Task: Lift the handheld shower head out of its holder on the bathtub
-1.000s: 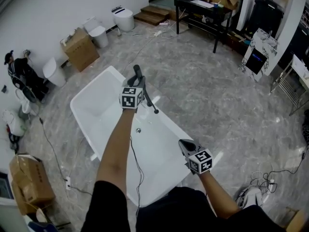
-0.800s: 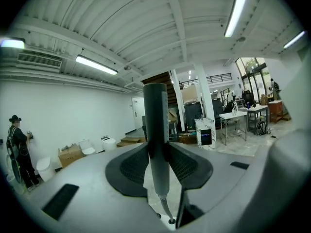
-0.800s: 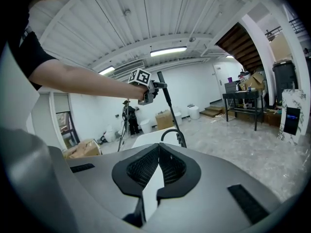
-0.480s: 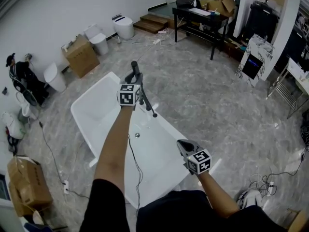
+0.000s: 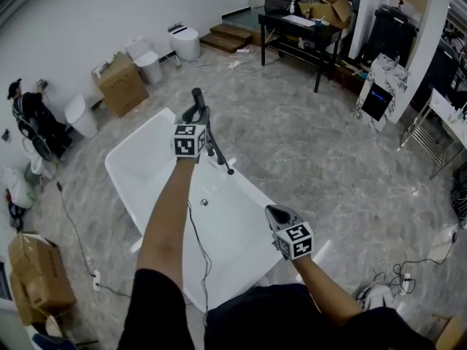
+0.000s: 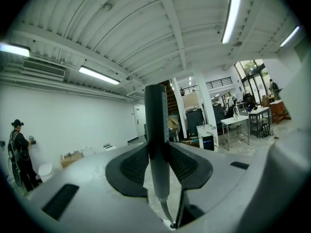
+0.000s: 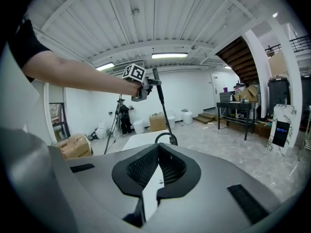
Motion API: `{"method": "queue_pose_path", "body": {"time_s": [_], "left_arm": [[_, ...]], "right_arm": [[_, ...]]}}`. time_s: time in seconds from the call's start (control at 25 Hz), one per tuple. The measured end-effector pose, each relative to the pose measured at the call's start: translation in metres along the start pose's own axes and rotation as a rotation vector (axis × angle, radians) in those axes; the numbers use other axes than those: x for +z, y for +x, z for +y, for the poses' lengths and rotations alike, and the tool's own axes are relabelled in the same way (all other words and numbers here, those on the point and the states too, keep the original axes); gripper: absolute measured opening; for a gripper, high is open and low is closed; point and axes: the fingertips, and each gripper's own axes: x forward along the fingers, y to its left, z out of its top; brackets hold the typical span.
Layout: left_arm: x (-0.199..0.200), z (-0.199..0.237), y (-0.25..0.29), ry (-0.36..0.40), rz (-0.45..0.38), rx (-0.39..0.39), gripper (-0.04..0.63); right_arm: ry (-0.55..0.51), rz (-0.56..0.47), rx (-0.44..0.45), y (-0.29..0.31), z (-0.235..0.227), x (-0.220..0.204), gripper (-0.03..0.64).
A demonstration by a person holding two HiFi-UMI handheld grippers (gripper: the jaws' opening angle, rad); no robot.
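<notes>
Where the grey marbled floor [image 5: 328, 159] spreads across the room, the largest item is the white rectangular bathtub [image 5: 142, 162], set diagonally beneath the person's outstretched arms. Next, a black tabletop [image 5: 295, 22] stands near the far wall, and a brown cardboard box [image 5: 120, 79] sits on the floor beyond the bathtub's far end. Left tool [image 5: 195, 117]: raised above the bathtub's far rim, jaws partly apart and pressed on both sides of the slim dark grey handheld shower head [image 6: 156, 144], whose stem stands upright between the pads with its top rising well above them. The shower head is thus in the air, clear of the bathtub. A thin black hose [image 7: 163, 106] hangs from its lower end down toward the rim. Right tool [image 5: 276, 214]: held nearer the person over the bathtub's near end, jaws closed together with nothing between them.
</notes>
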Motion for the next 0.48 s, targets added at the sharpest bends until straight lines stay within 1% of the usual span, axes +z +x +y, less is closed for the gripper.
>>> {"method": "queue_pose_path", "body": {"time_s": [0.08, 0.24, 0.48], "left_arm": [[0.000, -0.001, -0.002, 0.004, 0.000, 0.001, 0.121], [-0.003, 0.000, -0.007, 0.001, 0.004, 0.007, 0.121], [-0.010, 0.015, -0.012, -0.038, 0.011, 0.046, 0.121]], "right_arm": [[-0.004, 0.000, 0.000, -0.002, 0.000, 0.002, 0.000], [0.010, -0.034, -0.014, -0.005, -0.001, 0.009, 0.000], [-0.013, -0.033, -0.019, -0.003, -0.003, 0.008, -0.002]]}}
